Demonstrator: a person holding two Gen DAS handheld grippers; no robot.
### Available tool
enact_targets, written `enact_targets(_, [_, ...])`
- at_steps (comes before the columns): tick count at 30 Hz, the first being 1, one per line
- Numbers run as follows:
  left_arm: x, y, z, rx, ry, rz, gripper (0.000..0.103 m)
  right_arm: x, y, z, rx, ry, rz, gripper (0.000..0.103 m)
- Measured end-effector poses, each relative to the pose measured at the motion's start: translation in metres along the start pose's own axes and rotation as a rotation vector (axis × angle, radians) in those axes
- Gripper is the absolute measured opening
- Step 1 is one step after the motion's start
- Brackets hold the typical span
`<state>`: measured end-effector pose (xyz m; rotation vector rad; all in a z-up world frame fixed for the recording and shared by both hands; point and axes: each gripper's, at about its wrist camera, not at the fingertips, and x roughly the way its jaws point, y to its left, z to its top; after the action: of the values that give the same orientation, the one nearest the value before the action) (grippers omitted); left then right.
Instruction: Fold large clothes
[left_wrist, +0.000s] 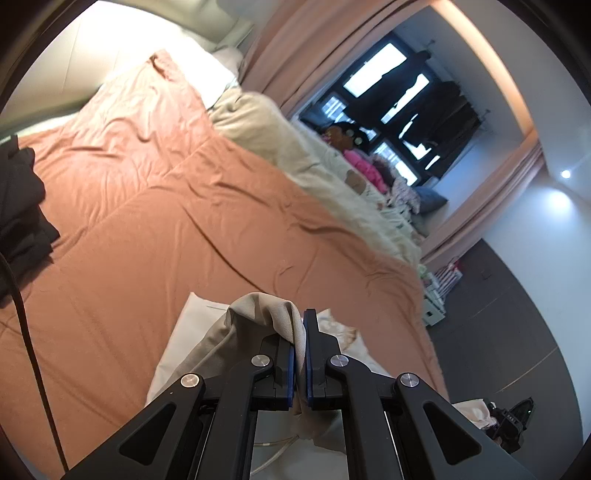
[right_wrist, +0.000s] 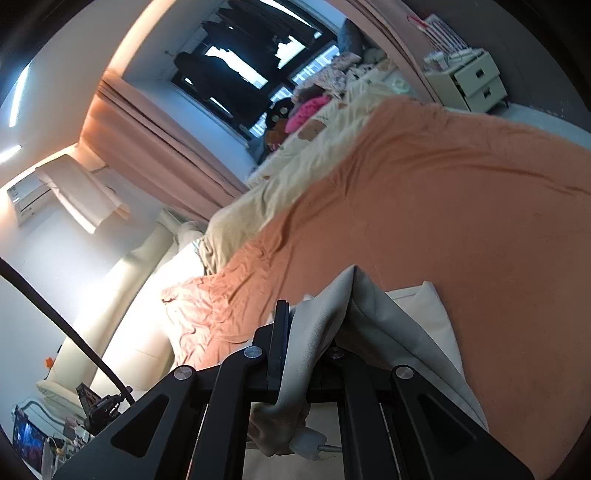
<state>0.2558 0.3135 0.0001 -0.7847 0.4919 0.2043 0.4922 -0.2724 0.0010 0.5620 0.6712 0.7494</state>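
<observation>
Garment (left_wrist: 258, 314) beige, pinched by left hand-held gripper (left_wrist: 300, 328) | right hand-held gripper (right_wrist: 306, 325) clamps garment too | black clothes (left_wrist: 18, 206) far left, left view only | nightstand (right_wrist: 476, 81) ahead, right view

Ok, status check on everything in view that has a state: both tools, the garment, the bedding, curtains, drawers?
left tool: shut on the beige garment
right tool: shut on the beige garment
beige garment: bunched, lifted at both grips, lower part lying on the bed
orange sheet: spread over the bed, wrinkled
dark clothes: piled on the bed
curtains: drawn open
nightstand drawers: closed
</observation>
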Motion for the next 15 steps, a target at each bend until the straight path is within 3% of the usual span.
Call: enact_targets(15, [0.128,0.055,-0.006,-0.092,0.135,0.12,0.004,0.096,-0.014,0.015,0.122,0.124,-0.113,0.003])
